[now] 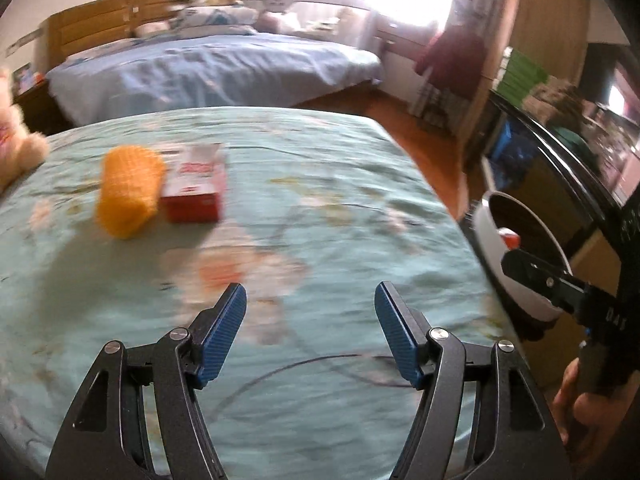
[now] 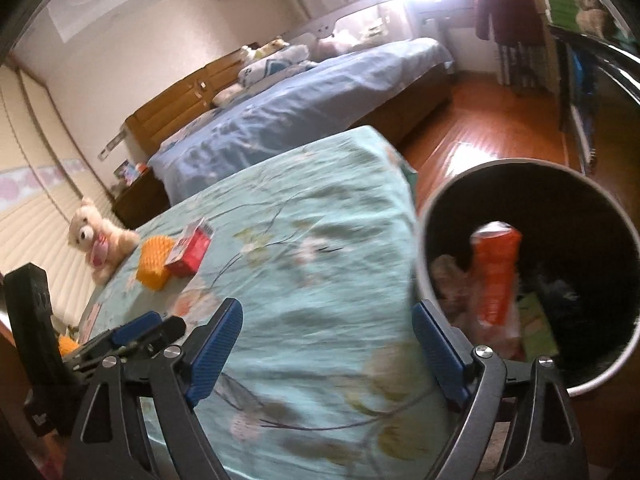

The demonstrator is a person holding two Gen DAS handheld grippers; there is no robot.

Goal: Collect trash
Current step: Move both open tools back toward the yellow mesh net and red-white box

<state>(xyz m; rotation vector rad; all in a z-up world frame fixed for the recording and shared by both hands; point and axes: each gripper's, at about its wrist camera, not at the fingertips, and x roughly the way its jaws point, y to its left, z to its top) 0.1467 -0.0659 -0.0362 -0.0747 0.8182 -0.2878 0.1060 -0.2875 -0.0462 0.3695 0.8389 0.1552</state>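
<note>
Across the lower half of the left wrist view, the left gripper (image 1: 310, 308) hovers over a bed with a teal flowered sheet (image 1: 320, 184), its blue-padded fingers (image 1: 222, 336) spread wide with nothing between them. Toward the upper left of that frame an orange ribbed cup (image 1: 128, 190) lies on its side on the sheet, touching a red and white carton (image 1: 196, 192) just to its right. At the far left edge a cream teddy bear (image 1: 16, 140) sits on the sheet. At the right edge of the frame a white bin (image 1: 486, 240) with a dark inside stands beside the bed

Low in the right wrist view, the right gripper (image 2: 326, 328) also has its fingers (image 2: 438, 340) spread apart, empty, above the bed's right edge. The bin (image 2: 424, 216) fills the right middle of this frame, and inside it stands an orange packet (image 2: 496, 276) among other blurred scraps. The cup (image 2: 154, 262) and carton (image 2: 190, 250) show at left of centre, with the bear (image 2: 98, 236) beyond them. Behind, in the upper middle, lies a second bed with a blue cover (image 2: 288, 108), and an orange-brown wooden floor (image 2: 480, 120) runs along the right
</note>
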